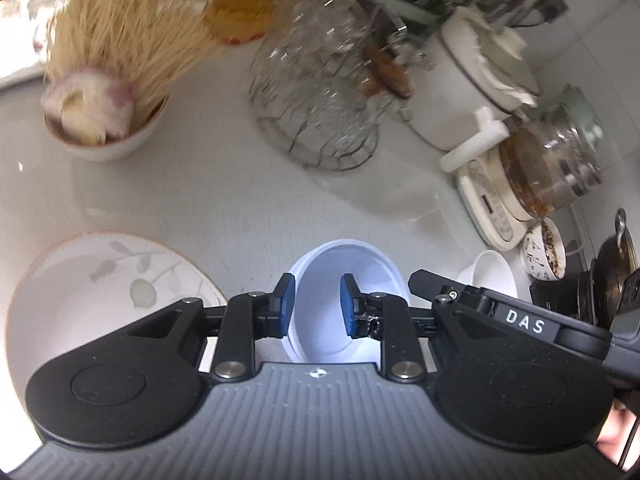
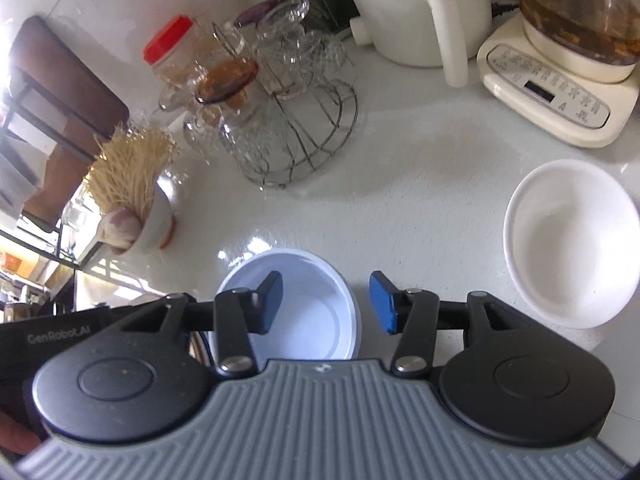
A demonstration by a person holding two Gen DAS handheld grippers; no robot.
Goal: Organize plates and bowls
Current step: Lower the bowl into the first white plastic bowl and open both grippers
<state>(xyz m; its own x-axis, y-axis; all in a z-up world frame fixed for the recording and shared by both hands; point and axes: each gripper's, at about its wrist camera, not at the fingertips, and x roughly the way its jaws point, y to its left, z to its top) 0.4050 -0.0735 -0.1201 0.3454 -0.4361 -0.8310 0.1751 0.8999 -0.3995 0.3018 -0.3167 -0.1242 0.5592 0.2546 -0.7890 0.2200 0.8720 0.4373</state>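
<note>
A pale blue bowl [image 1: 344, 264] stands on the white counter [image 1: 224, 200] between both grippers. My left gripper [image 1: 318, 306] straddles the bowl's left wall, one blue pad outside and one inside, with a clear gap between them. My right gripper [image 2: 326, 304] straddles the right wall of the same bowl [image 2: 312, 320]; its right pad stands well off the rim, so the jaws are open. A white plate with a leaf pattern [image 1: 100, 292] lies left of the bowl. A plain white bowl [image 2: 568, 240] sits to the right.
Behind stand a wire rack of glass cups [image 1: 316, 108], a small bowl of thin sticks and garlic [image 1: 96, 120], a white pot [image 1: 472, 92] and a glass kettle on a cream base [image 1: 548, 168]. A patterned cup [image 1: 544, 254] and a dark pan [image 1: 616, 268] crowd the right edge.
</note>
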